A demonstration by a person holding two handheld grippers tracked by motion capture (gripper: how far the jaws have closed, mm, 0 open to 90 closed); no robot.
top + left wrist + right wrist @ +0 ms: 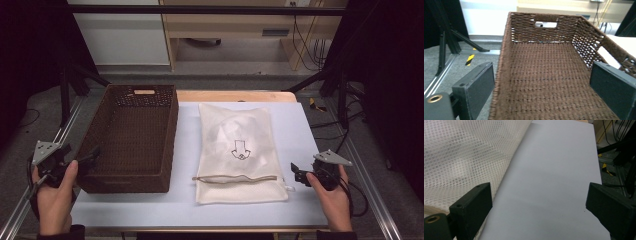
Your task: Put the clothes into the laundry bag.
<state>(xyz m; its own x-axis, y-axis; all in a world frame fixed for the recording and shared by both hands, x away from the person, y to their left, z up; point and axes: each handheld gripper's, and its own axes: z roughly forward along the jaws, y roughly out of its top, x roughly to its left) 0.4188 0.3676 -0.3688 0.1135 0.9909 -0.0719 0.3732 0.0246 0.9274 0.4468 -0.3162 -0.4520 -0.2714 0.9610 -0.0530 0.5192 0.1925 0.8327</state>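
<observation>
Basket (131, 140), brown wicker, empty: desk's left edge. Mesh bag (239, 150), white, zipped: flat at desk centre, beside the basket. My left gripper (75, 162) and right gripper (299, 174): jaws released, nothing grasped. Step: likely approach; next, grip the bag.

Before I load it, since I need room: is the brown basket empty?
Empty: the basket's woven floor shows bare in the left gripper view and the high view.

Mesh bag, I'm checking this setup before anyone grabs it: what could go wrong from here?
1. The mesh bag looks limp, so a pinch by the open right gripper may lift only one layer and sag.
2. The left gripper straddles the basket rim; closing could shove it.
</observation>
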